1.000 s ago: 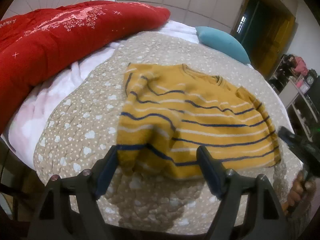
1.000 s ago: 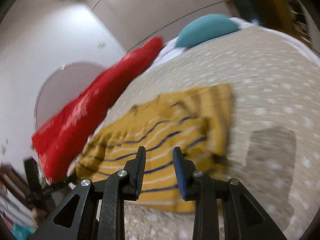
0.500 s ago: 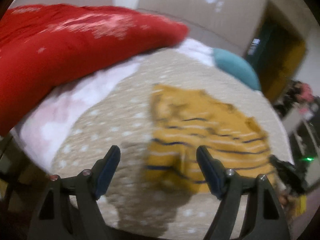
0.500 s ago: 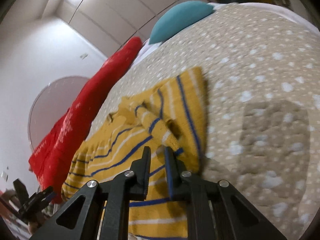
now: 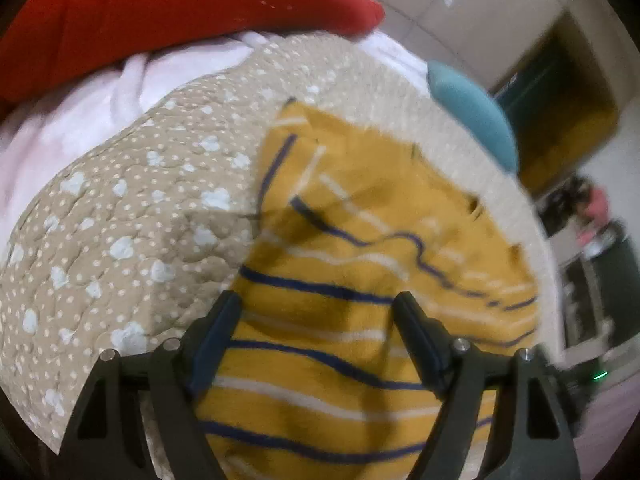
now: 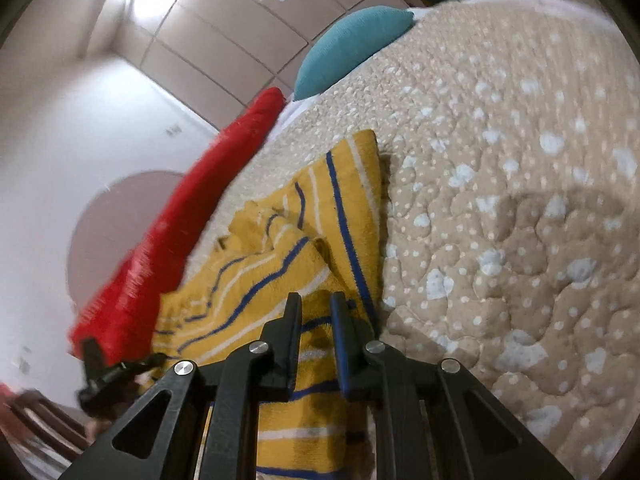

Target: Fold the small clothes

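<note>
A mustard-yellow sweater (image 5: 360, 240) with navy and white stripes lies rumpled on a beige quilt (image 5: 132, 220). My left gripper (image 5: 316, 300) hangs open low over the sweater's near left part, its blue-padded fingers (image 5: 216, 328) wide apart with striped cloth below them. In the right wrist view, my right gripper (image 6: 316, 312) sits at the sweater's (image 6: 256, 280) right edge. Its jaws stand narrow with yellow cloth pinched between them. One sleeve lies folded across the body. The left gripper (image 6: 96, 364) shows dark at the far left there.
A red duvet (image 5: 180, 8) and a pale pink blanket (image 5: 72, 120) pile up along the quilt's far left. A teal pillow (image 6: 352, 44) lies at the head of the bed. Bare quilt (image 6: 520, 220) spreads right of the sweater. Cluttered shelves (image 5: 592, 240) stand beyond the bed.
My left gripper came down and closer over the sweater's left part, still open. My right gripper sank to the sweater's right edge and its jaws narrowed onto the cloth.
</note>
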`<state>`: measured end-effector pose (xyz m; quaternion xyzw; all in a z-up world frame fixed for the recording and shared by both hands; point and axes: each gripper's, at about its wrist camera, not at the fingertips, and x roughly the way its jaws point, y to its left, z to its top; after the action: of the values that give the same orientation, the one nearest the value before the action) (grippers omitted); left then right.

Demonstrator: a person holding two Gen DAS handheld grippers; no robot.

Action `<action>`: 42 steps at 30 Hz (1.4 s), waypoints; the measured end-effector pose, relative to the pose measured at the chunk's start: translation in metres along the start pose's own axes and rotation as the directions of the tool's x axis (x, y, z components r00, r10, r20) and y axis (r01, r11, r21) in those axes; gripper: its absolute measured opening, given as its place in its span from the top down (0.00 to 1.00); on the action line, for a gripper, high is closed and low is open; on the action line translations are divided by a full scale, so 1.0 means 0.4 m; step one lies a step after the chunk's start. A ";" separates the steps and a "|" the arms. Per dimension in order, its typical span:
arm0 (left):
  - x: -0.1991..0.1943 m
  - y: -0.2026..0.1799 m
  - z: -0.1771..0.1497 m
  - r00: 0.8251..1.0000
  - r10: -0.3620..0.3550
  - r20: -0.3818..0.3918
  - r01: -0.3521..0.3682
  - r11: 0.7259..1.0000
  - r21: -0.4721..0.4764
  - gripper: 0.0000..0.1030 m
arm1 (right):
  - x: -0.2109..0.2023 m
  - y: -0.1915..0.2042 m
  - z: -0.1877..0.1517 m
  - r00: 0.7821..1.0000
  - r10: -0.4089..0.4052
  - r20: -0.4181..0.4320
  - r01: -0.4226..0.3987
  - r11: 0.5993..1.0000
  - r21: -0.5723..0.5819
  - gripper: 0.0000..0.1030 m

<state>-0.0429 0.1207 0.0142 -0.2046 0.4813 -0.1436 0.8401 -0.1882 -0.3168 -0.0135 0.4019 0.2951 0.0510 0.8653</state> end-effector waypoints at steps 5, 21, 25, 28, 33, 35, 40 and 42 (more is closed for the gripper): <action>-0.073 0.018 -0.019 0.998 0.064 0.022 -0.063 0.998 -0.030 0.23 | -0.003 -0.040 0.001 0.996 0.091 0.008 -0.092 0.994 0.067 0.88; -0.210 -0.152 -0.220 0.990 0.087 0.111 -0.112 0.962 0.249 0.21 | -0.132 0.033 0.059 0.997 -0.076 -0.007 0.077 0.997 0.030 0.41; -0.179 -0.153 -0.234 0.995 0.069 0.068 -0.084 0.966 0.245 0.21 | -0.090 0.020 0.041 0.992 -0.080 -0.095 0.083 0.996 0.029 0.41; -0.176 -0.149 -0.243 0.996 0.062 0.060 -0.075 0.966 0.247 0.21 | -0.035 0.032 0.036 0.989 -0.067 -0.134 0.070 0.997 0.018 0.41; -0.194 -0.112 -0.241 0.996 0.038 0.076 -0.054 0.976 0.210 0.21 | 0.039 0.052 0.046 0.985 -0.121 -0.120 0.120 0.993 -0.009 0.42; -0.204 -0.083 -0.238 0.996 0.032 0.083 -0.047 0.982 0.181 0.21 | 0.051 0.054 0.050 0.983 -0.129 -0.132 0.131 0.991 0.010 0.74; -0.228 -0.002 -0.238 0.994 0.022 0.105 -0.034 0.992 0.118 0.21 | 0.045 0.148 0.084 0.982 -0.138 -0.127 0.140 0.990 0.011 0.80; -0.237 0.038 -0.241 0.993 0.015 0.113 -0.025 0.996 0.084 0.21 | 0.047 0.229 0.101 0.986 -0.112 -0.119 0.111 0.994 -0.019 0.80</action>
<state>-0.1727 0.1556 0.0342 -0.1712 0.4288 -0.1439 0.8753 -0.1369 -0.2759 0.0645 0.3758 0.3685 0.0283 0.8498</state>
